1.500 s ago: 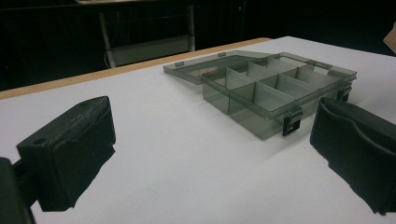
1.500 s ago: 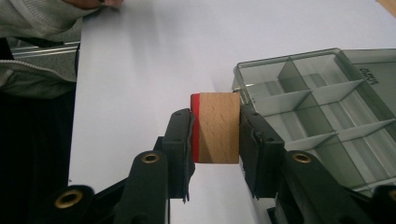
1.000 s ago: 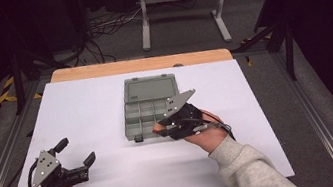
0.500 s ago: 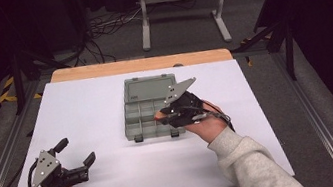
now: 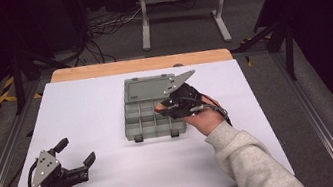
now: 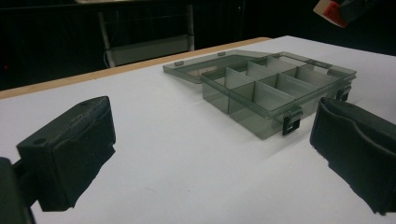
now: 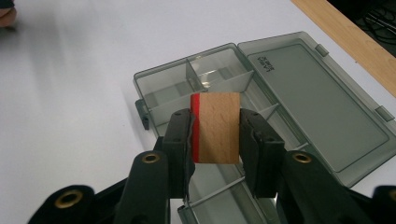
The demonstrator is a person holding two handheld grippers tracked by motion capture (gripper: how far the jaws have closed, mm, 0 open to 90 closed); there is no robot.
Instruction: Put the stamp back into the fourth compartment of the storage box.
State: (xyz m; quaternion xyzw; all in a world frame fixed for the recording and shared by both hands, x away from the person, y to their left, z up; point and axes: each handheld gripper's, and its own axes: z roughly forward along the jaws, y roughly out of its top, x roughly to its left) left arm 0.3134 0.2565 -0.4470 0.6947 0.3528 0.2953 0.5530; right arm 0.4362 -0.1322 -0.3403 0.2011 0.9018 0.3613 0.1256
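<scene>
A grey see-through compartment box (image 5: 151, 121) lies open mid-table, its lid (image 5: 148, 87) flat behind it. My right gripper (image 5: 160, 108) hovers over the box's right half, shut on a wooden block with one red face (image 7: 215, 128). In the right gripper view the block hangs above the compartments (image 7: 182, 95), with the lid (image 7: 308, 100) to the right. My left gripper (image 5: 75, 151) rests at the table's front left, jaws open with nothing between them. The left gripper view shows the box (image 6: 275, 91) ahead and the block (image 6: 332, 11) at the top right.
The white table top (image 5: 91, 110) has a wooden strip (image 5: 139, 65) along its far edge. A metal stand (image 5: 181, 5) and cables lie on the dark floor beyond. Rails run along both sides of the table.
My right gripper has carried the block up and toward the far side, from the box's front right edge to over its compartments. The left gripper has stayed put.
</scene>
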